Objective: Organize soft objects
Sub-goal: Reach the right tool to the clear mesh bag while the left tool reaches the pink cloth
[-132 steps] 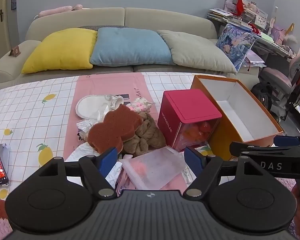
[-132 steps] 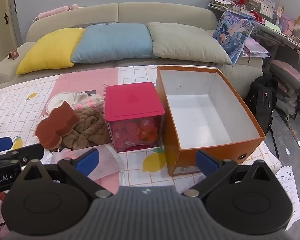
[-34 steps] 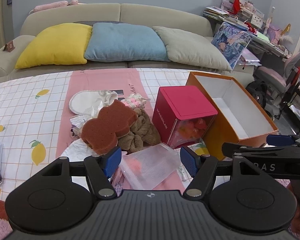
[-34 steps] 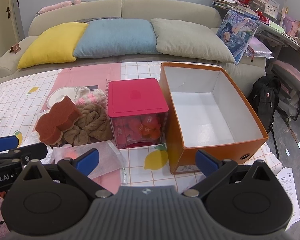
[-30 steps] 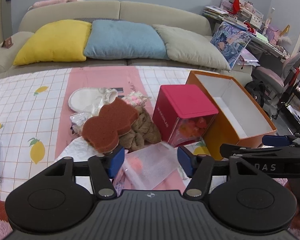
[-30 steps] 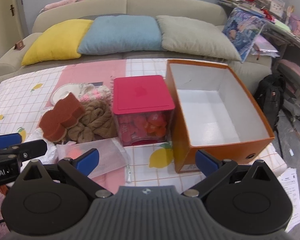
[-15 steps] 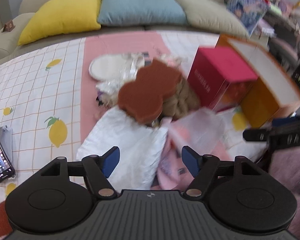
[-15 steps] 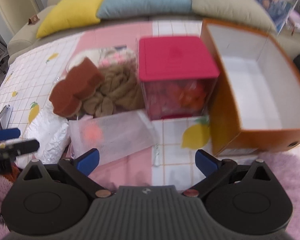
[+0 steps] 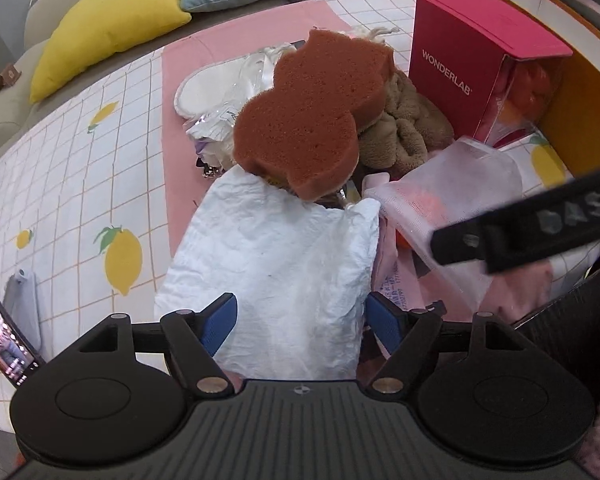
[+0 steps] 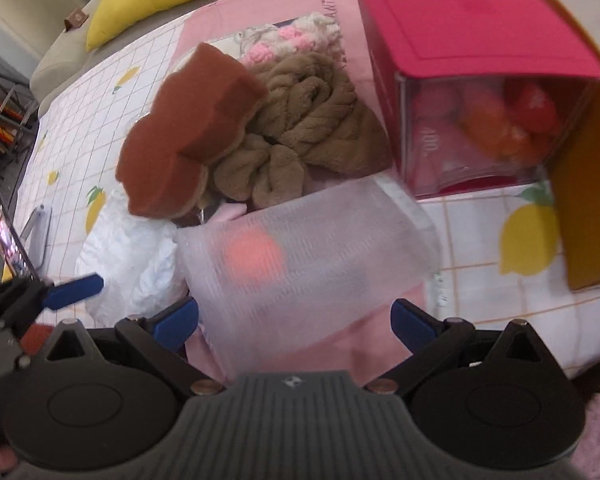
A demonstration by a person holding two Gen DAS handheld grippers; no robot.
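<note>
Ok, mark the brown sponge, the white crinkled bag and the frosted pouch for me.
brown sponge (image 9: 304,116), left wrist view, middle of its top face.
white crinkled bag (image 9: 276,280), left wrist view, centre of the bag, ahead of the open jaws.
frosted pouch (image 10: 308,256), right wrist view, middle of its upper face.

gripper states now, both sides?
Left gripper: open, just widened, straddling the white crinkled bag, not gripping.
Right gripper: open over the frosted pouch, holding nothing.

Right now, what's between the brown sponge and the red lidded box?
A brown plush towel bundle fills the gap between the brown sponge and the red lidded box, touching the sponge. It shows clearest in the right wrist view.
</note>
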